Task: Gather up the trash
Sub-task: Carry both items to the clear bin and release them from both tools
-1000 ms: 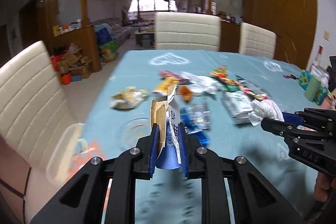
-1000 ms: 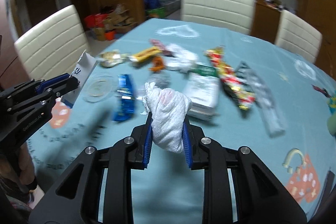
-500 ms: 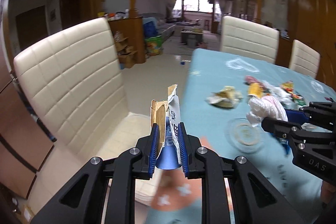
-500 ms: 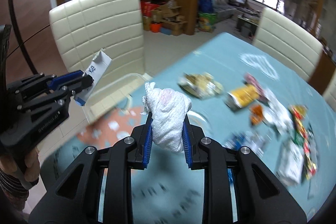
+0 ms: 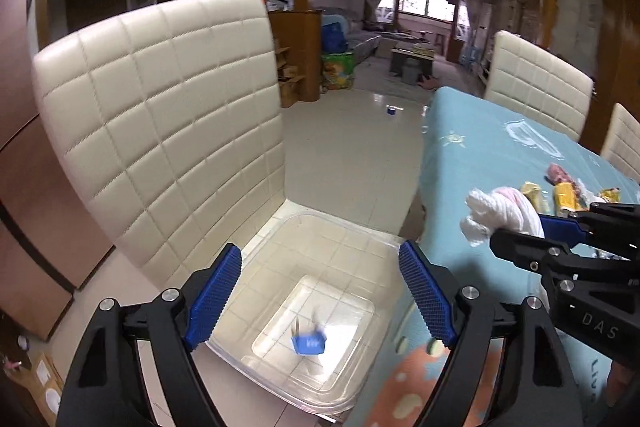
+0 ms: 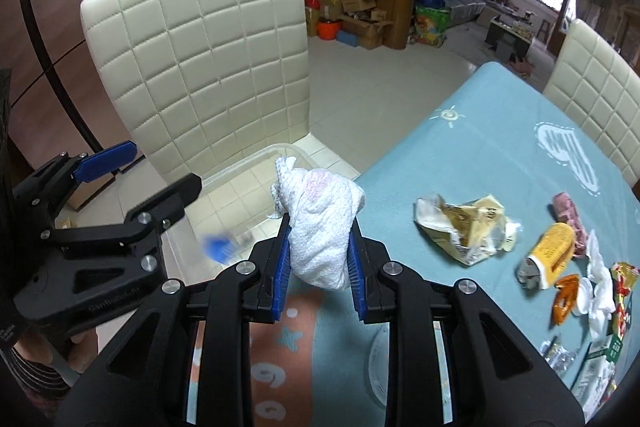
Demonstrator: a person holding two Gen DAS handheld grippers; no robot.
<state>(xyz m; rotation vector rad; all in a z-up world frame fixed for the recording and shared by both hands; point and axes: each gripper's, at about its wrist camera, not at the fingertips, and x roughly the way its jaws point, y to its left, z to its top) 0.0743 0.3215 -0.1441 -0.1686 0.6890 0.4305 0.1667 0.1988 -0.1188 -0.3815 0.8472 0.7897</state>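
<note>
The left gripper (image 5: pixel 320 291) is now spread wide above the clear plastic bin (image 5: pixel 352 403) that sits on the seat of the cream chair (image 5: pixel 160 115); half a second ago its jaws were clamped on a torn blue and white carton. That carton (image 5: pixel 308 343) is now seen blurred at the lower centre of the left wrist view, inside the bin near its bottom, so it is judged to have been released and to be falling or just landing. In the right wrist view the same carton shows as a blue smear at the lower left, behind the bin wall.

The right gripper (image 6: pixel 318 259) is clenched on a crumpled white paper towel (image 6: pixel 320 223), which is held over the near corner of the bench (image 6: pixel 500 155), just beside the bin rim and not yet above the opening.

One piece of trash is thus taken as collected. The towel is judged to be next, once it is carried leftward over the bin. More wrappers (image 6: pixel 464 231) are left on the bench at the right of the frame
</note>
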